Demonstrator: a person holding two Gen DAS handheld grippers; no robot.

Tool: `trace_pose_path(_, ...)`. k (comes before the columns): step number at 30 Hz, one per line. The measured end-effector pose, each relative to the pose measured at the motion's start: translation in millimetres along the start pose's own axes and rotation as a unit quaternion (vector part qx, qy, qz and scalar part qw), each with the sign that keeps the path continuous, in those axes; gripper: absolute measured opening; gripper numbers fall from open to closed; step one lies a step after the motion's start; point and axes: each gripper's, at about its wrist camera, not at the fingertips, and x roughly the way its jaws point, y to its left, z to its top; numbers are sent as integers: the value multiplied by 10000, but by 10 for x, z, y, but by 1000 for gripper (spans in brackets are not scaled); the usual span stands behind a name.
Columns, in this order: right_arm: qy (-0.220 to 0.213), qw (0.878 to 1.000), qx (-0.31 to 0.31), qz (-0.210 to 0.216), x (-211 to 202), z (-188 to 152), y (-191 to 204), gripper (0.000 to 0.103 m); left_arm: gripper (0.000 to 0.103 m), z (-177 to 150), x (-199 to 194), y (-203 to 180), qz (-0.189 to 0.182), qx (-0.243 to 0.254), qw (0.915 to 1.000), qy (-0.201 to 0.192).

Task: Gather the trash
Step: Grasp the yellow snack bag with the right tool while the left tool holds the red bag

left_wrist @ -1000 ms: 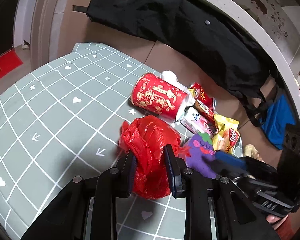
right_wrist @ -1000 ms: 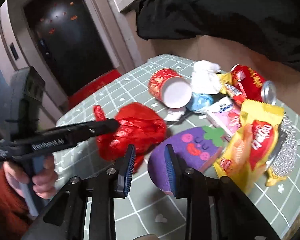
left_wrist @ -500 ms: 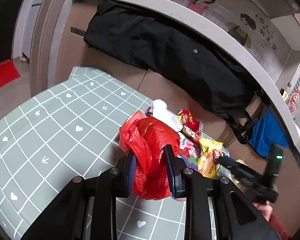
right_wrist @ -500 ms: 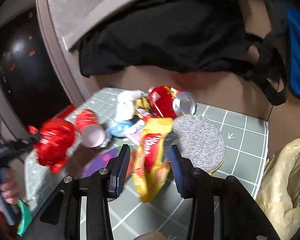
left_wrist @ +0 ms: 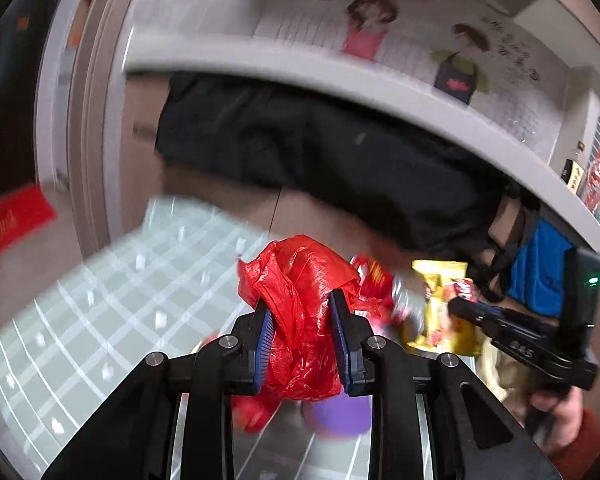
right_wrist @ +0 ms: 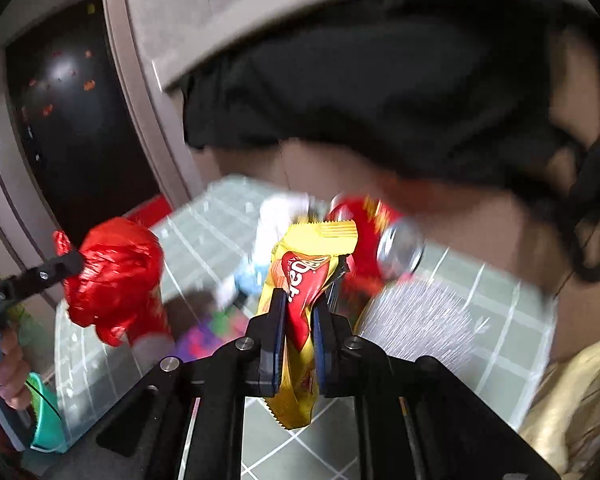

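My left gripper (left_wrist: 303, 322) is shut on a crumpled red plastic bag (left_wrist: 304, 276) and holds it above the green grid tablecloth (left_wrist: 112, 280). The same red plastic bag (right_wrist: 116, 276) shows at the left of the right wrist view. My right gripper (right_wrist: 299, 320) is shut on a yellow snack packet (right_wrist: 304, 276), lifted off the table. The yellow snack packet (left_wrist: 440, 300) and the right gripper (left_wrist: 456, 308) also appear at the right of the left wrist view. A red can (right_wrist: 376, 240), white tissue (right_wrist: 276, 216) and a purple toy (left_wrist: 336, 416) lie blurred below.
A black coat (left_wrist: 320, 152) hangs over the ledge behind the table. A silver scouring pad (right_wrist: 420, 320) lies on the cloth. A yellowish plastic bag (right_wrist: 572, 404) sits at the table's right edge and a teal bin rim (right_wrist: 44, 412) at the lower left. A blue bag (left_wrist: 540, 268) hangs far right.
Both grippers rose from the table. The left one carried the red bag upward. The right one swung from the purple toy to the yellow packet, closed on it and lifted it.
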Motion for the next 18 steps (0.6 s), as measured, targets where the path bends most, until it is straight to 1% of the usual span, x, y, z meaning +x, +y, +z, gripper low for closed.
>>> trace_pose_path(2,-241,9996,-145,-85,-248,121,-12,11,28,132,-75,-285,90,212,9992,-335)
trace_pose_path(4,-485,9982,-281,-212,-522,218,-48,11,28,203,-135,-524,165,364,9975,-580)
trace_pose_path(6,-691,9963,-396,-322,-775,263,-104,11,28,235,-190,-810,251,503,9949,-839)
trace_pose_path(8,-852,9943,-477,-435,-1004,277,-192,11,28,230,-211,-1053,273,582,9930,-993)
trace_pose_path(11,-1018,9914,-516,-644,-1343,238,-402,11,28,185,-175,-1404,132,644,9929,-994)
trace_pose_path(15,-1138,9872,-456,-1015,-1699,122,-702,12,28,59,-52,-1853,-231,730,9940,-780)
trace_pose_path(18,-1164,9845,-284,-1284,-1924,-3,-968,12,28,-43,55,-2192,-501,851,9933,-601)
